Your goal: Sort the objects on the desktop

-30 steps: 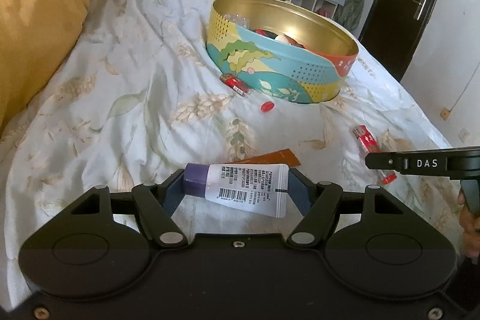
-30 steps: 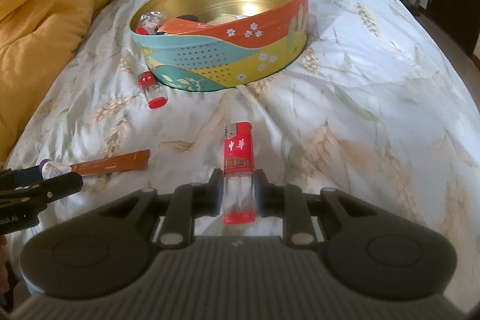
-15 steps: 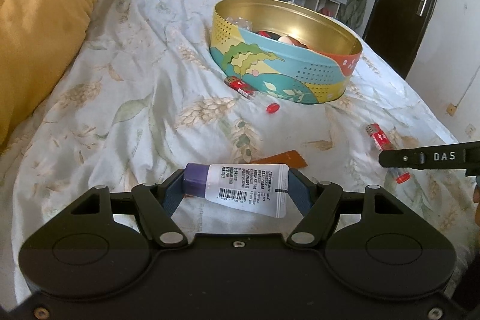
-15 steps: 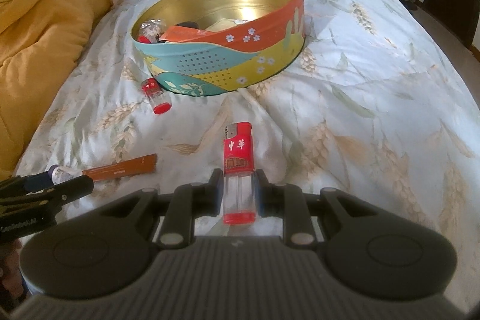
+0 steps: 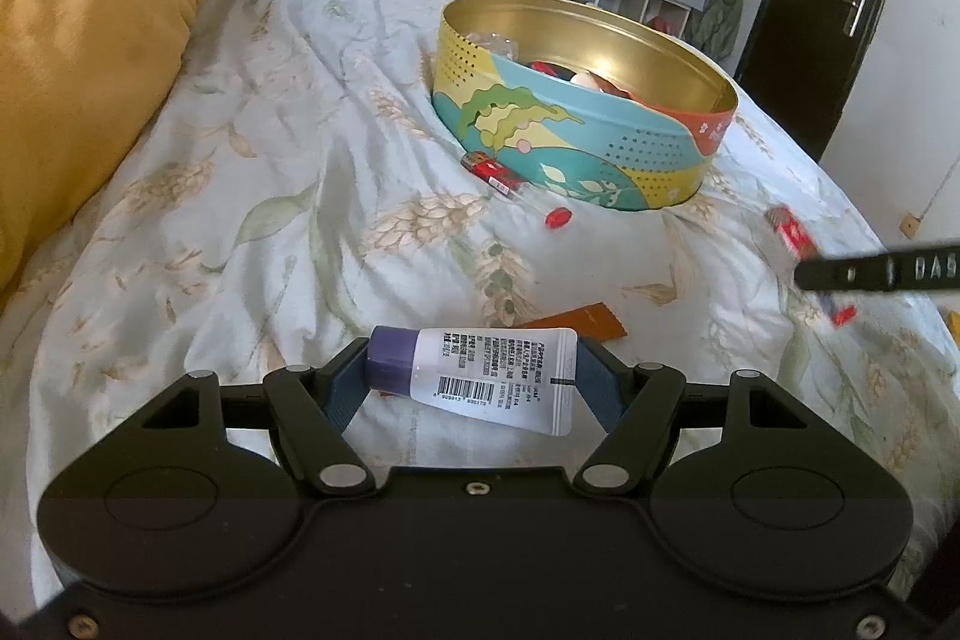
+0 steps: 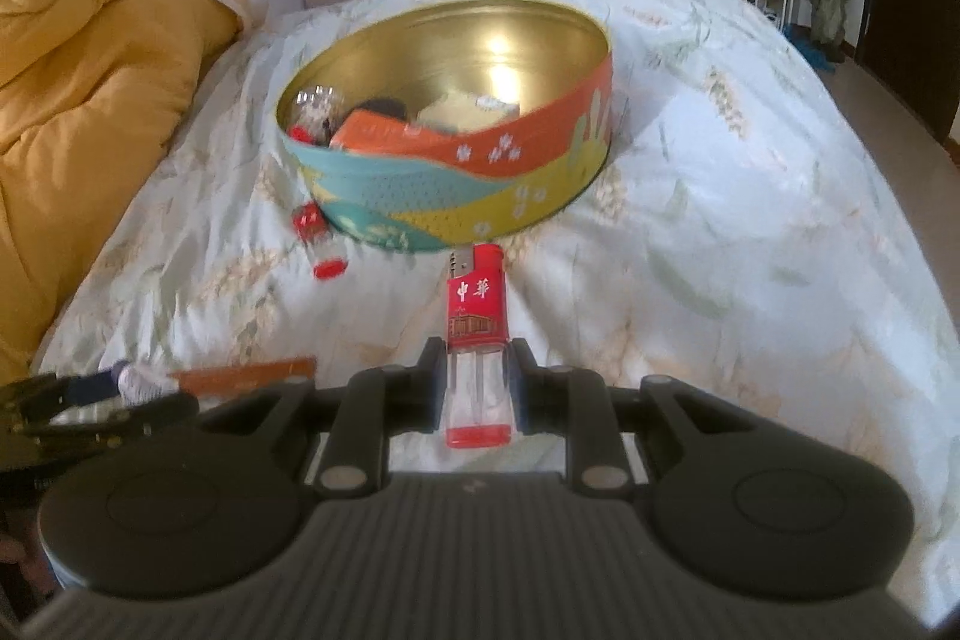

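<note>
Right gripper (image 6: pixel 477 388), closed on the red lighter (image 6: pixel 477 340), now raised off the bedsheet (image 6: pixel 750 250) and carried nearer the round tin (image 6: pixel 480 196); lighter tip just short of the tin wall. Left gripper (image 5: pixel 474 382), clamping the white tube (image 5: pixel 492 379), likewise advanced, orange sachet (image 5: pixel 591 325) closer below.

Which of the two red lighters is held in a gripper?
The lighter clamped in the right gripper; the other lighter lies loose beside the tin.
</note>
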